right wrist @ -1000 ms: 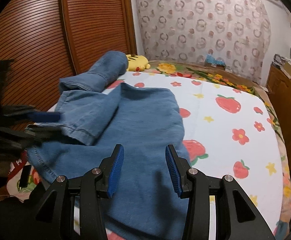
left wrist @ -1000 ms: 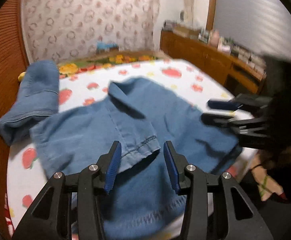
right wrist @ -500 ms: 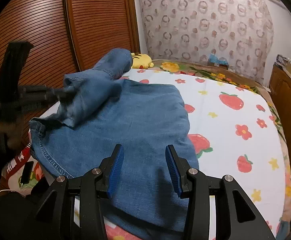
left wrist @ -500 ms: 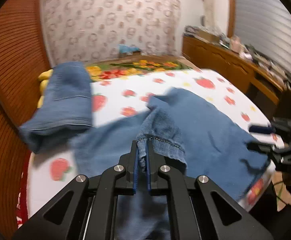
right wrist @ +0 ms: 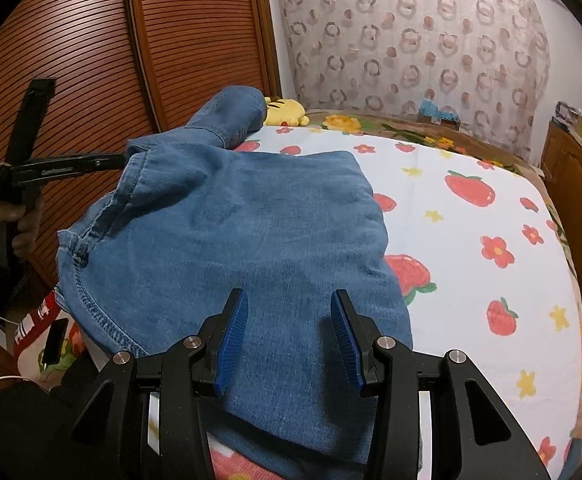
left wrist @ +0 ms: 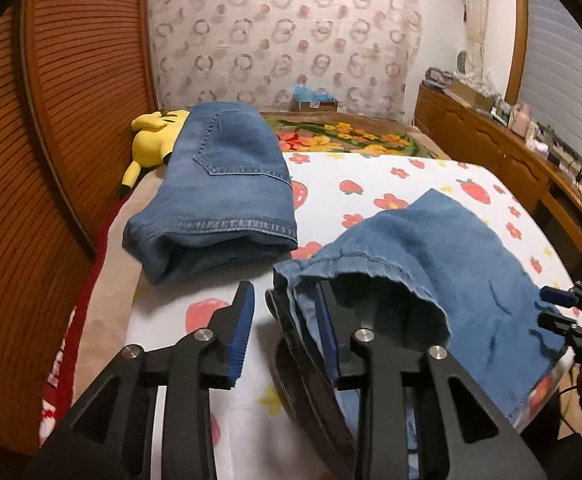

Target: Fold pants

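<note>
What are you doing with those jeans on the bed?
A person is folding jeans on the bed, with a gripper in each hand. The left gripper is open at the hem; one finger sits just inside the leg opening. The right gripper hovers open over the denim, holding nothing. Another pair already lies folded near the yellow plush.
</note>
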`<state>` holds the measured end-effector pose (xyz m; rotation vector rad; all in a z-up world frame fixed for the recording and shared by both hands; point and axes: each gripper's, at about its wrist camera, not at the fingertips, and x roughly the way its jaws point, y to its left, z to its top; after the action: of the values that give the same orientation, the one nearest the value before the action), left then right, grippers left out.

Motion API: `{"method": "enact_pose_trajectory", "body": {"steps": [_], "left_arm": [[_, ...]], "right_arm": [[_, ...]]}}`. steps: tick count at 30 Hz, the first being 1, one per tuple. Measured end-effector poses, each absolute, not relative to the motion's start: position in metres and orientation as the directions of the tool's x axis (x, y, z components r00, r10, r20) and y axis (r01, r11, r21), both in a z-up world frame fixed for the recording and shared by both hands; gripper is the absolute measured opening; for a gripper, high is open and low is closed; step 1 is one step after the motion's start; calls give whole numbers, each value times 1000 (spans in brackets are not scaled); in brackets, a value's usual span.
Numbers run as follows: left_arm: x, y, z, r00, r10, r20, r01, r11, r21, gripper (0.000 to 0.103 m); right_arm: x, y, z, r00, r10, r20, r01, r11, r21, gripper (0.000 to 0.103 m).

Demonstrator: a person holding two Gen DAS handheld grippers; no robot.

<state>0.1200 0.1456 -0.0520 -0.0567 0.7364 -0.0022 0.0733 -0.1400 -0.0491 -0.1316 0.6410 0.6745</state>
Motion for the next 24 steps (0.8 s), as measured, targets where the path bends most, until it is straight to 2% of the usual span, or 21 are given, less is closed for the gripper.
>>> {"method": "enact_pose_trajectory", "body": {"steps": [5, 10, 17, 20, 24], "left_arm": [[91, 118, -54, 749, -110, -654, 71, 994, -87, 33], [69, 81, -73, 702, -174, -691, 177, 982, -68, 33], [47, 92, -88, 663, -52, -747, 134, 990, 51, 33], [41, 104, -92, 645, -32, -763, 115, 992, 55, 33], [40, 109, -80, 678, -35, -734, 88, 995, 35, 33]], "right_arm": [[71, -137, -50, 591, 546, -594, -625, 775, 91, 45], [66, -132, -49, 593, 547, -591, -631, 772, 82, 45], [63, -138, -49, 599, 548, -584, -622, 778, 92, 45], [64, -140, -50, 597, 549, -585, -620, 779, 98, 45], [65, -142, -52, 599, 547, -585, -615, 782, 102, 45]]}}
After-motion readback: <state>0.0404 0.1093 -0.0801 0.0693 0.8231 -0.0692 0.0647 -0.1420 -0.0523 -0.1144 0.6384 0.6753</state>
